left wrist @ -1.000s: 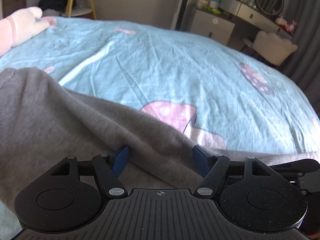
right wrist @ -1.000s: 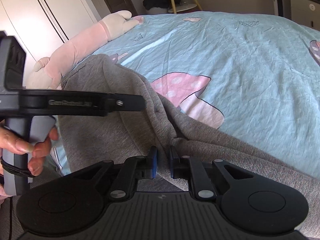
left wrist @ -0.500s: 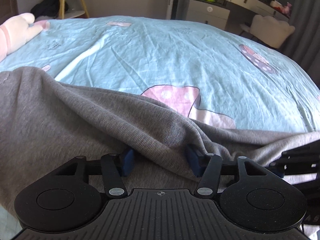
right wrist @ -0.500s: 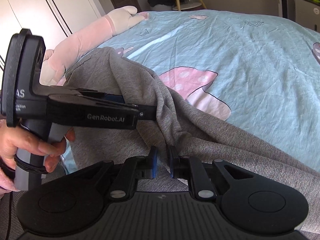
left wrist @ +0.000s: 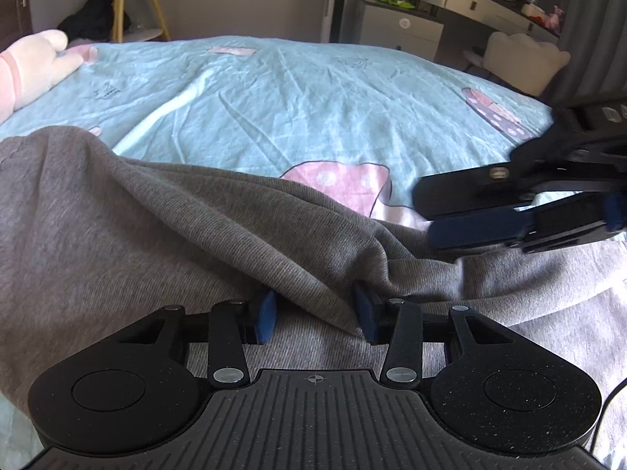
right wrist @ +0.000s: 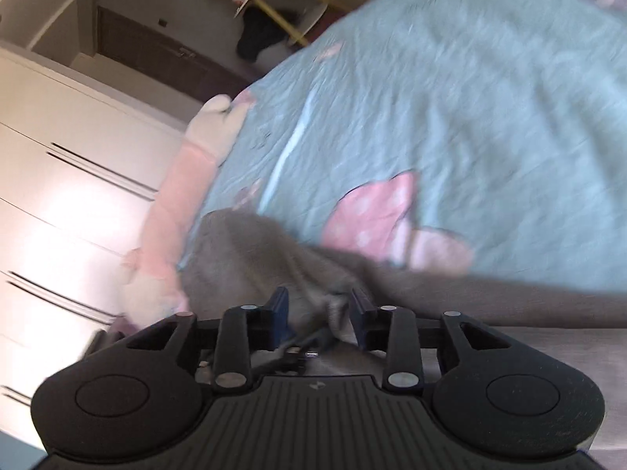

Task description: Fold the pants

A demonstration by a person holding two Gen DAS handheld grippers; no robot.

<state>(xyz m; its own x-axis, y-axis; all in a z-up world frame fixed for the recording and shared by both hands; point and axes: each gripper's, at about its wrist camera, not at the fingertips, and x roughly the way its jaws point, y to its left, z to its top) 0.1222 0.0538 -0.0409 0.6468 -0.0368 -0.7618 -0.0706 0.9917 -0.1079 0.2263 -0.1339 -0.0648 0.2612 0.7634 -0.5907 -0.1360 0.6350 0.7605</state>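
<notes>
Grey knit pants (left wrist: 164,219) lie bunched on a light blue bedsheet (left wrist: 313,90). My left gripper (left wrist: 313,315) is open, its blue pads either side of a raised fold of the pants. My right gripper (right wrist: 318,315) is open and lifted clear of the pants (right wrist: 250,243); its view is blurred and tilted. The right gripper also shows in the left wrist view (left wrist: 521,211), hovering above the pants at the right with its jaws apart.
A pink and white plush toy (left wrist: 27,66) lies along the bed's left side, also in the right wrist view (right wrist: 184,180). A dresser with mirror (left wrist: 450,8) and a pale chair (left wrist: 521,58) stand beyond the bed. White wardrobe doors (right wrist: 58,196) stand at the left.
My right gripper let go of the pants, opened, and swung up and to the right. My left gripper's jaws have narrowed around the fold but stay open.
</notes>
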